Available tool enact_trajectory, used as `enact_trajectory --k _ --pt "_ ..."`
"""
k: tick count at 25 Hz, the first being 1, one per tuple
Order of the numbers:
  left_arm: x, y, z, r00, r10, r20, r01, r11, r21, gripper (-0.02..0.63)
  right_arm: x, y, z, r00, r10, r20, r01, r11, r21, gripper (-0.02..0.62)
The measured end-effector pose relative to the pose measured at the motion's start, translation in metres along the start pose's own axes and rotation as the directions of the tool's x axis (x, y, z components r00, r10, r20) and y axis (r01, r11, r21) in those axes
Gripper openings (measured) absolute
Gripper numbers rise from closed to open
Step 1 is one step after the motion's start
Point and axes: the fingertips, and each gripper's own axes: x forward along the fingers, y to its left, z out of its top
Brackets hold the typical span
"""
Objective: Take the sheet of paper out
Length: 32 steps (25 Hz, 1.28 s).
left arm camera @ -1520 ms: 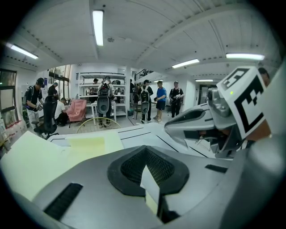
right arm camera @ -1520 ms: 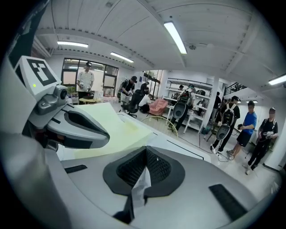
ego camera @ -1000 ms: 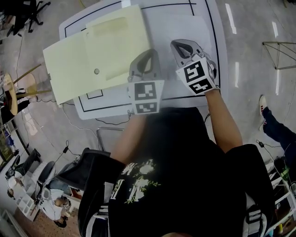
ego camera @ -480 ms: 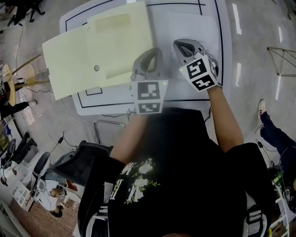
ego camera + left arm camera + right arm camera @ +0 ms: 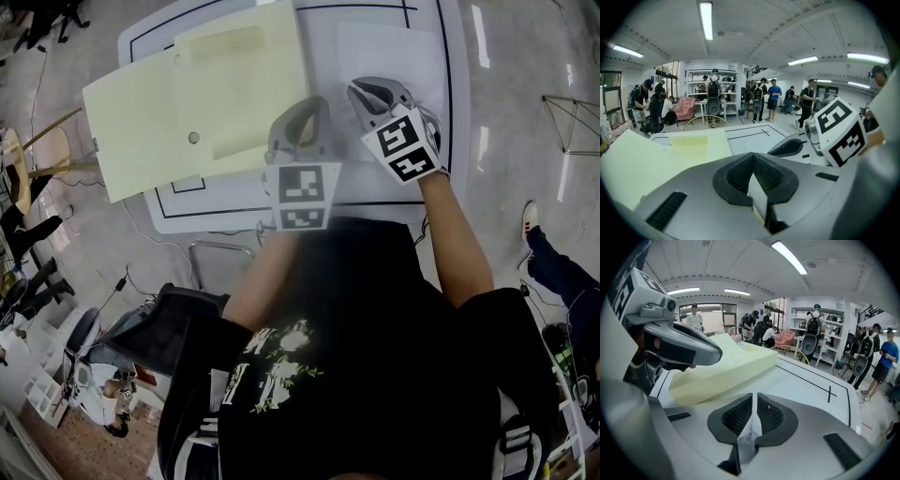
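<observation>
The sheet of paper lies flat on the white table, on the right half, inside the black border line. We see its near edge pinched in the right gripper. The table's right edge runs close past the sheet, with bare floor beyond it.

The pale yellow folder is the biggest thing on the table. It lies open on the left half, and its left part overhangs the table's left edge. Its right edge sits just beside the sheet, with a thin strip of bare table between the 2.

In the left gripper view, the 2 jaws are closed on a thin, pale yellow edge of the folder. In the right gripper view, the jaws are clamped together on the sheet's white, slightly crumpled edge. The 2 grippers sit side by side, near the table's front edge.
</observation>
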Motion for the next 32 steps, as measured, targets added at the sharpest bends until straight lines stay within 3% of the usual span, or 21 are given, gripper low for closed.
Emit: enact_trajectory --k 8,18,32 --pt "-0.008 -0.002 0.007 1.0 -0.007 0.026 0.007 1.0 0.013 -0.006 -0.025 0.002 0.031 0.992 -0.078 0.098 0.077 0.997 0.011 0.003" --pt "-0.035 -0.002 0.019 0.995 -0.025 0.093 0.023 0.999 0.028 -0.006 -0.073 0.012 0.068 0.949 -0.22 0.226 0.199 0.974 0.111 0.0" --pt "-0.102 0.044 0.039 0.983 0.005 0.182 -0.014 0.999 0.045 -0.006 -0.089 0.07 0.134 0.909 -0.266 0.32 0.216 0.959 0.182 0.0"
